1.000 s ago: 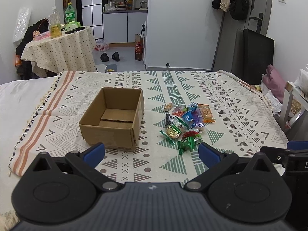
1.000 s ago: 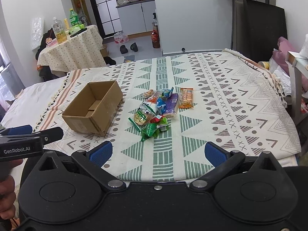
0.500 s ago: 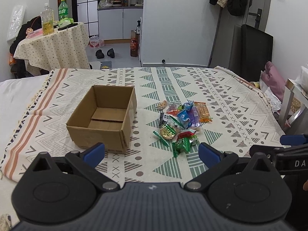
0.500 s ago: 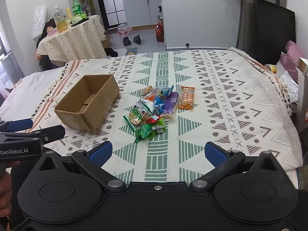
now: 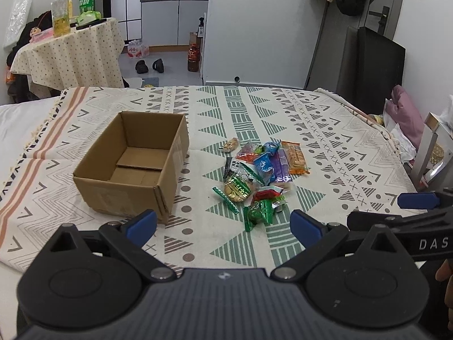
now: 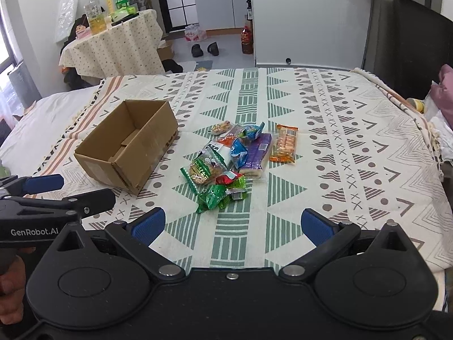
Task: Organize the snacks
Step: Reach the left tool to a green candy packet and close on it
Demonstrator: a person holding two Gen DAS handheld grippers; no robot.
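— Cardboard box (image 5: 133, 167) sits open and empty on the patterned cloth (image 5: 325, 130) spread over the bed; the snacks (image 5: 260, 175) lie heaped just to its right, none inside yet. Where are the tongs?

— Both low at the near edge; left tongs (image 5: 223, 223) stand wide apart and hold nothing; right tongs (image 6: 230, 222) are spread the same, also bare; each pair shows at the edge of the other's view.

— So the step in hand looks like the first pick?

— I'd judge so; the green packet (image 6: 212, 195) lies nearest and on top of the heap's near edge, so it seems the easy start; close on the crimped end rather than the puffed middle, since a foil wrapper will likely slip; lift straight up so its neighbours don't drag along.

— And the orange pack (image 6: 284, 143)?

— It lies at the pile's right side, touching little; a clean grab for the right tongs; the box is to the left, so the left tongs have the shorter carry.

— Anything in the way?

— The box's near wall stands between the tongs and its floor; go over it, not through; wrappers overlap, so a low sweep could scatter them. A small cloth-covered worktop (image 5: 70, 53) with bottles (image 5: 61, 14) stands well apart, behind the bed; no trouble.
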